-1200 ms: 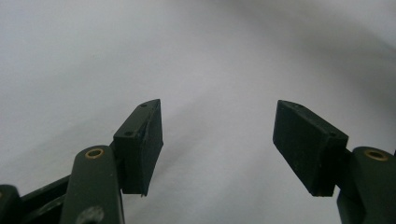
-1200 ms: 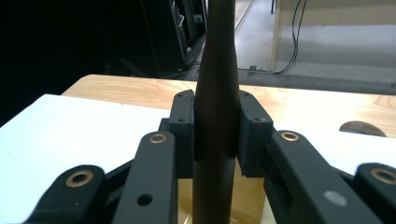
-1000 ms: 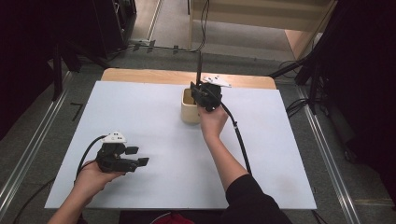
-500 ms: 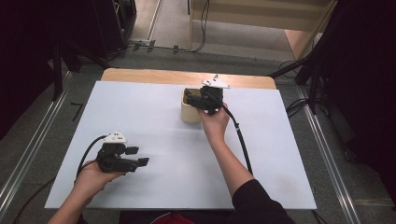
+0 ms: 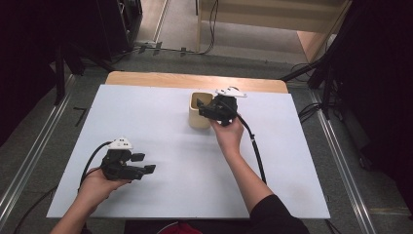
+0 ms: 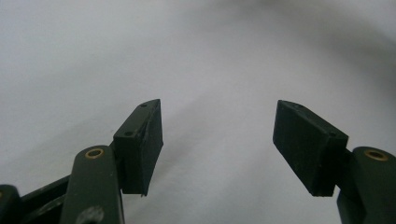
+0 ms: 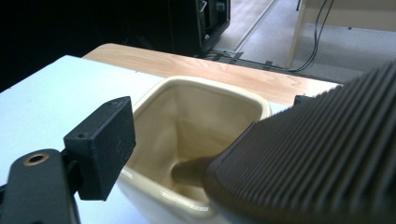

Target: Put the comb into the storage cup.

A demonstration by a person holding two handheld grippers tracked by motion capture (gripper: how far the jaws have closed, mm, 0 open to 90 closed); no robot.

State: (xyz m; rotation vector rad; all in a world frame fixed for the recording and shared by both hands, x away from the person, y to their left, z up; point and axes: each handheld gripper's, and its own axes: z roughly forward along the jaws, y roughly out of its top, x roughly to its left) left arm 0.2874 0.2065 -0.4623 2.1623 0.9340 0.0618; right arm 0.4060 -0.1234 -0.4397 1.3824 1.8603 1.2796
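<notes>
The right gripper [image 5: 207,108] is seen in the high view at the far middle of the white table [image 5: 160,126], held by the right hand [image 5: 228,134] with its jaws pointing at a cream, square-mouthed cup [image 5: 197,111]. In the right gripper view, the cup [image 7: 187,135] is found directly ahead of and below the jaws: the left jaw is placed outside the cup's near-left rim, just beside it, while the ribbed pad [image 7: 317,154] of the other jaw reaches over the near-right rim and into the opening. The jaws have just been opening and are now spread wide; the cup's near wall lies between them, but no pad is seen pressing on it, so nothing is gripped. Whether the ribbed pad touches the inner wall cannot be told. The cup is seen standing upright on the table. The left gripper [image 5: 146,163] is held low by the left hand [image 5: 97,183] at the near left of the table, well apart from the cup. In the left gripper view, its two black pads [image 6: 144,144] are shown set wide apart, with bare white table surface [image 6: 215,70] between and beyond them; nothing is held.
</notes>
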